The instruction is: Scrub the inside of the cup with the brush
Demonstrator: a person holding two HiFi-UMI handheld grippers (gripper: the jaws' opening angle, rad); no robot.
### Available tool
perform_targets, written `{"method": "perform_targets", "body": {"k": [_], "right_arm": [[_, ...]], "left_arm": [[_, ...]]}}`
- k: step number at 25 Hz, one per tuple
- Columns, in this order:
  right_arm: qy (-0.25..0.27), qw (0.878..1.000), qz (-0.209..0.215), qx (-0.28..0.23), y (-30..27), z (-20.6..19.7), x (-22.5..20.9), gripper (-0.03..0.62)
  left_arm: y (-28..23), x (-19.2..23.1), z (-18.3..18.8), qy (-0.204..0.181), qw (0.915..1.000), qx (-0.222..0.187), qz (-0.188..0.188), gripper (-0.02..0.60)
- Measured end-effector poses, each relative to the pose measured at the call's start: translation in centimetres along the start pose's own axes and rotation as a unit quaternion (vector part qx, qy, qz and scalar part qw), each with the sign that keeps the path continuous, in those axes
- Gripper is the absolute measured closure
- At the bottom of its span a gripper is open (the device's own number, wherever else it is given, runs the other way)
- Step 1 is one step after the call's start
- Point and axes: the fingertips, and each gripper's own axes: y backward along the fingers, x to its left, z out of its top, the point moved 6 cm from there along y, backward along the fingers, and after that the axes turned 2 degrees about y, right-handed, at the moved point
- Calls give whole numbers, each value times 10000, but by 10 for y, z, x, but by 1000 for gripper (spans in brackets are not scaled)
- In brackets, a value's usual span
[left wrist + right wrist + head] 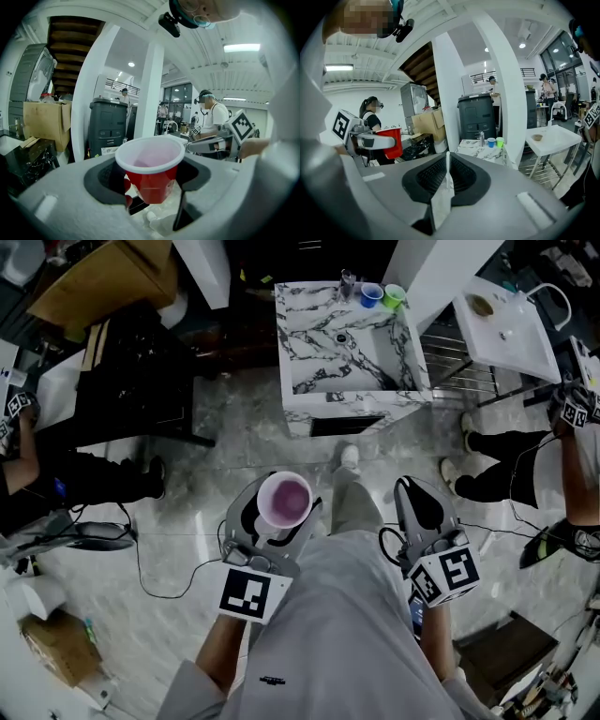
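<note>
Floor: pale polished stone underfoot; the person stands, both tools held low at the bottom centre of the head view.
Left gripper: jaws closed on the lower red wall of the cup, one pad on each side.
Cup: upright, mouth up, white inside showing; it looks empty. Centre of the left gripper view, just left of centre in the head view.
Right gripper: jaws pressed together, nothing between them. It sits right of centre in the head view, apart from the cup.
Brush: not found in any view, so scrubbing has probably not begun.
Ahead: marble sink stand at upper centre of the head view, with a blue cup and a green cup on its far edge; white table at upper right.
Risk 1: thin plastic wall, low hold. A harder squeeze could buckle the cup, and a looser one could let it tip or twist once a brush pushes inside.
Risk 2: the right tool must open before it can take a brush. If it came in shut, it could knock the cup's rim.
Cup relative to grippers: between the left jaws and touching both; to the left of the right gripper, at about the same height.
</note>
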Motion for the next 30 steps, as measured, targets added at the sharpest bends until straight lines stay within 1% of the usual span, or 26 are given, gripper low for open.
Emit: {"method": "perform_targets", "body": {"k": [6,10,12,15,18,22,25,27,30], "right_arm": [[-50,9998,164,-62,-41,14,-35,568],[-28,9987,475,-202,-79,35,-66,568],[20,9972,710,-218,-100,46,-81,568],[98,9927,1168,-301,-131,67,-100,568],[166,9873,1533,-374,-154,87,-120,567],[255,9812,1853,-485,-180,105,-156,568],[125,9758,2076,-670,-195,120,-182,566],[-25,9698,2299,-810,-204,132,-194,568],[36,9629,2538,-918,-210,150,-211,567]], "left_arm": [[-46,14,11,11,10000,62,76,281],[-91,27,30,-28,9999,62,156,281],[-114,33,42,-61,9998,81,197,281],[-151,39,59,-206,9995,141,210,281],[-187,43,71,-250,9992,158,268,281],[-235,44,80,-302,9985,185,416,281],[-265,46,85,-345,9976,163,575,281],[-279,50,87,-355,9962,278,741,288],[-304,50,89,-482,9947,429,797,288]]}}
